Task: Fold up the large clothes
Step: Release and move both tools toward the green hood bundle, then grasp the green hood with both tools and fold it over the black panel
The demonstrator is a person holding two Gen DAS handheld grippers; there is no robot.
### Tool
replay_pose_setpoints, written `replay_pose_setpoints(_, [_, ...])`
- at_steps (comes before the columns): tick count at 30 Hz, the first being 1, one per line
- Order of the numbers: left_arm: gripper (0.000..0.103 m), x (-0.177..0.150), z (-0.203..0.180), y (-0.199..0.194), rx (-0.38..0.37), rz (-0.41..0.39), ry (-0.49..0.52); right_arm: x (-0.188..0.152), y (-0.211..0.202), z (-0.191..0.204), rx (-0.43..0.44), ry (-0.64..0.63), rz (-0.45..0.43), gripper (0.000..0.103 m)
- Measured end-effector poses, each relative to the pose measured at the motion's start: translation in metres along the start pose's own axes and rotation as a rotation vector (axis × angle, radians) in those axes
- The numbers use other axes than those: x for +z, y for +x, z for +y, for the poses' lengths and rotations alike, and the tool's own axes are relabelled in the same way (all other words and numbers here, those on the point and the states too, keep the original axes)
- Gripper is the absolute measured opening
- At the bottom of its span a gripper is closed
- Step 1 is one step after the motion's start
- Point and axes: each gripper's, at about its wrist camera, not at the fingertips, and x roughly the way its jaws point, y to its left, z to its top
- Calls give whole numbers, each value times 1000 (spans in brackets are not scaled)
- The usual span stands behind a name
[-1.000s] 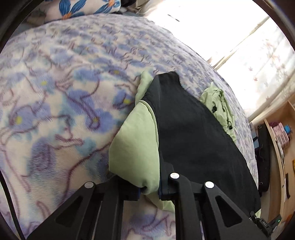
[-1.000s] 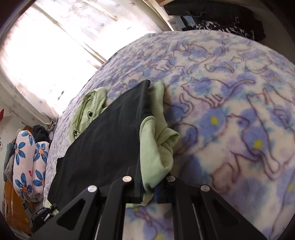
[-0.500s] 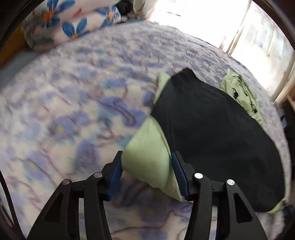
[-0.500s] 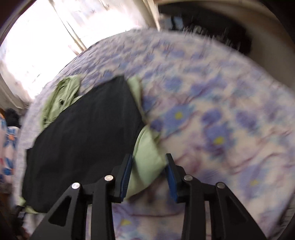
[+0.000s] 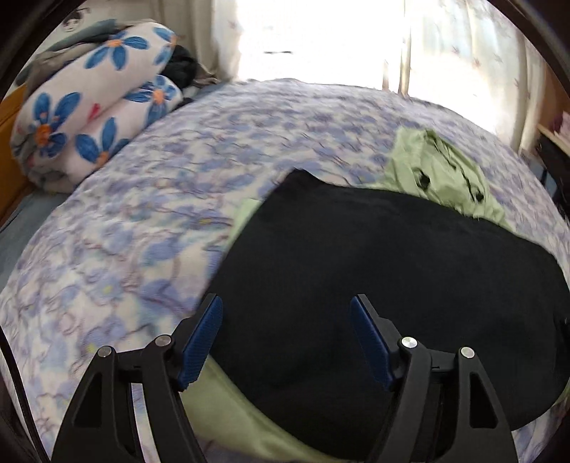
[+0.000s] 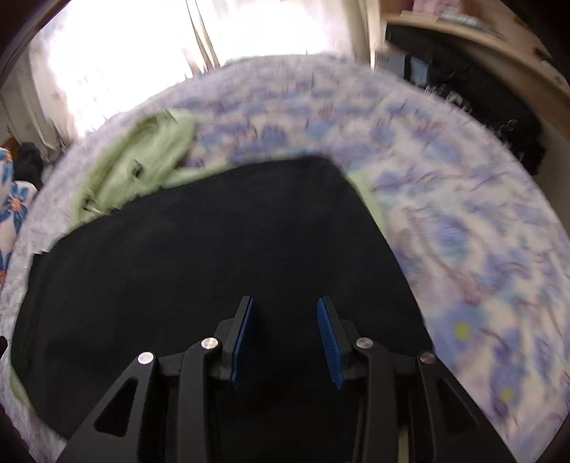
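A large garment lies on the bed, its black panel [image 5: 392, 256] spread flat over a light green layer. A crumpled green part [image 5: 438, 171] sticks out at the far side, and a green edge [image 5: 228, 402] shows by the left finger. My left gripper [image 5: 285, 302] hovers over the black panel's near left edge; its jaws are opening and nothing is pinched between them. In the right wrist view, my right gripper [image 6: 285, 301] stands open above the black panel [image 6: 213, 231] with its pads off the cloth. The green part [image 6: 142, 160] lies beyond.
The bed wears a purple-blue flowered blanket [image 5: 142, 213], also seen at the right [image 6: 463, 231]. A rolled quilt with blue flowers [image 5: 89, 107] lies at the far left. A bright curtained window [image 5: 320, 35] is behind the bed. A wooden shelf [image 6: 481, 28] and dark items [image 6: 498, 107] stand at the right.
Both grippers let go of the green fold they were shut on and opened. Each has swung inward over the black panel, and both views have rolled.
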Motion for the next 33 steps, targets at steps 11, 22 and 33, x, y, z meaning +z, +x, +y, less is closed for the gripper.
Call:
replay_pose_setpoints(11, [85, 11, -29, 76, 31, 92, 68, 56, 52, 18, -82, -117, -28, 36])
replay_pose_setpoints(22, [86, 75, -41, 87, -26, 124, 149, 107, 66, 34, -46, -130, 10, 37])
replay_pose_setpoints(33, [86, 208, -108, 141, -173, 137, 197, 203, 73, 88, 242, -62, 34, 38])
